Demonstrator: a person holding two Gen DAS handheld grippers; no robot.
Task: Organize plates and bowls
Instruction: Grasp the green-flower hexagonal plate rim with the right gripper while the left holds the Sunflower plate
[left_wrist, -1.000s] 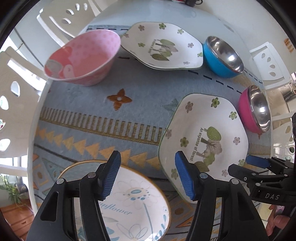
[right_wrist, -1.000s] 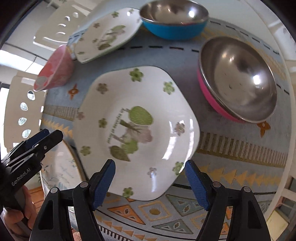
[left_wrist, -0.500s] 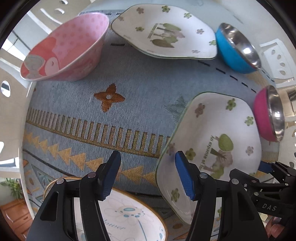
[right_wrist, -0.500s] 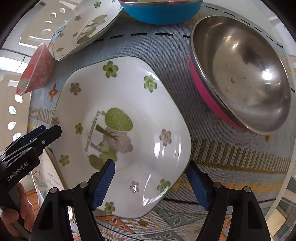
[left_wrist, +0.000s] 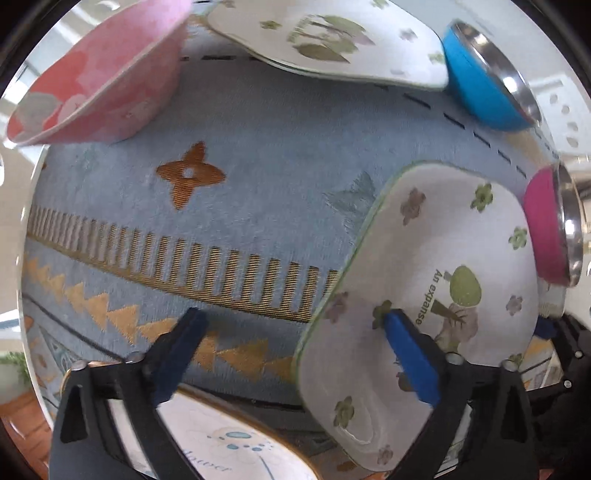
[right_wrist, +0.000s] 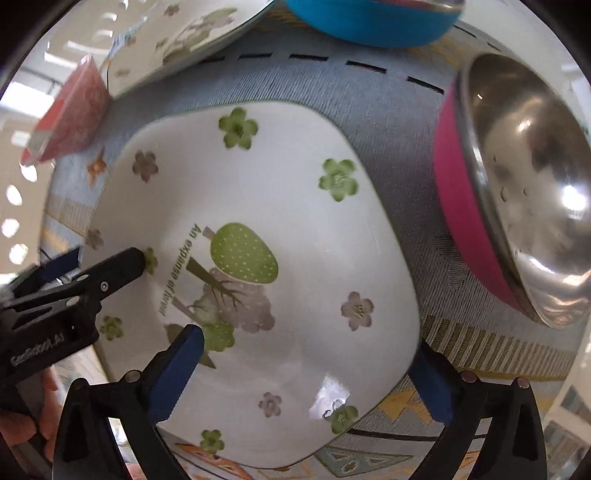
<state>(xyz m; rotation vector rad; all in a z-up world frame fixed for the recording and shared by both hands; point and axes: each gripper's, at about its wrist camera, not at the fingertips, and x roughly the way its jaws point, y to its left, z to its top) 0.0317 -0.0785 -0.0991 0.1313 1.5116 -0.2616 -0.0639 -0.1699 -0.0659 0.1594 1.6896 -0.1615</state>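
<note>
Both grippers astride the flowered plate (right_wrist: 295, 229) on the table mat (left_wrist: 258, 155).

Your right gripper (right_wrist: 303, 365) spans the plate's near rim, jaws apart; your left gripper (left_wrist: 295, 354) has one finger over its left rim, also apart. Contact is uncertain. Only the left view shows the second flowered plate (left_wrist: 332, 40) lying well beyond, the likely stacking spot.

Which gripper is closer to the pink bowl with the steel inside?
Right. The right gripper straddles the white hexagonal tree plate directly beside the pink steel-lined bowl. The left gripper is at that plate's far edge.
</note>
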